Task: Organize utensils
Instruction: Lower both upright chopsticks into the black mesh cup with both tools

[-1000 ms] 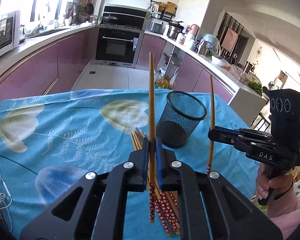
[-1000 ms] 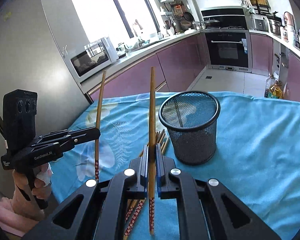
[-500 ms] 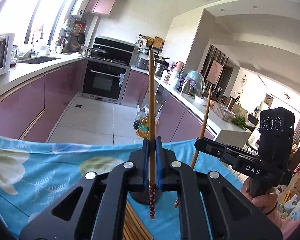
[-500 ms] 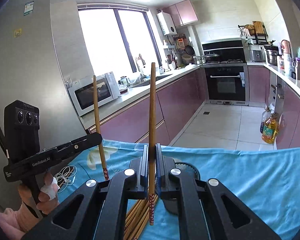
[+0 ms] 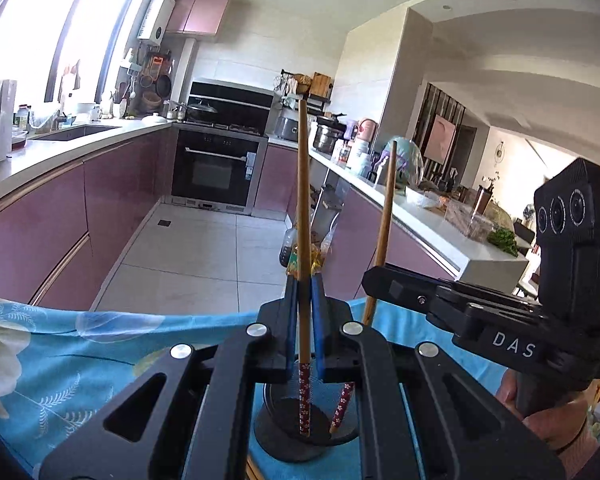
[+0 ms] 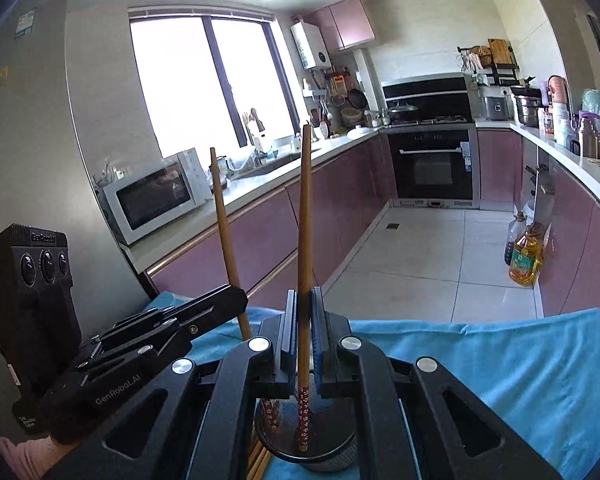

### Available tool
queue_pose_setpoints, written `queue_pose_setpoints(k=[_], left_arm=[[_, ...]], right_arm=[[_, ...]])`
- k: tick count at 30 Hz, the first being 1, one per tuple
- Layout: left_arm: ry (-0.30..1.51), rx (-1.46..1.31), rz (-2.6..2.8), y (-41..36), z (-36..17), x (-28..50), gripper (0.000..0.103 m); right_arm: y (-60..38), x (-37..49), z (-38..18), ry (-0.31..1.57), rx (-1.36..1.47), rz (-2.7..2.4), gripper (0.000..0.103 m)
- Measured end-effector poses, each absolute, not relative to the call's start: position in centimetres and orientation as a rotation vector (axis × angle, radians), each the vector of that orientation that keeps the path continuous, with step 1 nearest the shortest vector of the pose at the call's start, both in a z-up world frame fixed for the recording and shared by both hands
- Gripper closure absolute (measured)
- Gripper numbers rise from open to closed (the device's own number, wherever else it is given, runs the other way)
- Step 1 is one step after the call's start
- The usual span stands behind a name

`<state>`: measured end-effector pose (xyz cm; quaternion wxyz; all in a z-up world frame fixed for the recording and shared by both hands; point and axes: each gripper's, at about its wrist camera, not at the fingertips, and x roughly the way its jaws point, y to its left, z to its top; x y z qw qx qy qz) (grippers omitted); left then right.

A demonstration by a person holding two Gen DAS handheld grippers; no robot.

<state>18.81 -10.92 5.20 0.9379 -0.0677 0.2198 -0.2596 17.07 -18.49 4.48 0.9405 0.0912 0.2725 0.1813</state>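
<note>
- Tablecloth (image 5: pixel 80 344), blue with pale leaf and flower prints, covers the table; its far edge runs across both wrist views, with tiled kitchen floor beyond.
- Left gripper (image 5: pixel 305 280) has its blue-padded jaws pinched narrow on one chopstick (image 5: pixel 303 216), which stands almost upright, bare wooden end up and red flower-patterned end down.
- That patterned end hangs over the mouth of the black mesh cup (image 5: pixel 296 436), seen from above just under the jaws; whether the tip touches the bottom I cannot tell.
- Loose chopsticks (image 6: pixel 260 460) lie on the cloth just left of the cup, only their ends showing under the right gripper's frame.
- Right gripper (image 6: pixel 304 296) is likewise clamped tight on a second chopstick (image 6: pixel 305 216), upright, red patterned end lowest and inside the cup's rim as seen in its own view.
- From the left wrist view, this second chopstick leans a little and its lower tip also sits over the cup, beside the first one.
- Hand (image 5: pixel 556 428) on the right gripper's handle shows at the lower right edge of the left wrist view.
</note>
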Motion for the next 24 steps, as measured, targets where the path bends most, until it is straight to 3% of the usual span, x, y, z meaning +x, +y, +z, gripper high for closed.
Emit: queue_pose_setpoints(k=[9, 11, 13, 15, 24], left_arm=[[0.585, -0.065, -0.514, -12.4, -0.6, 21.4, 0.095], [0.594, -0.055, -0.504, -12.4, -1.3, 21.5, 0.086], [0.585, -0.06, -0.493, -12.4, -1.2, 21.6, 0.076], [0.566, -0.059, -0.482, -11.8, -1.2, 21.2, 0.073], [0.483, -0.06, -0.442, -7.7, 0.7, 16.9, 0.055]], right_arm=[[-17.3, 19.3, 0.9, 0.741, 0.166, 0.355, 0.095], [-17.4, 19.2, 0.8, 0.739, 0.177, 0.331, 0.093], [-17.7, 19.2, 1.0, 0.721, 0.182, 0.303, 0.08], [-18.0, 18.8, 1.3, 0.697, 0.183, 0.282, 0.075], [-18.4, 14.7, 3.1, 0.605, 0.198, 0.327, 0.069]])
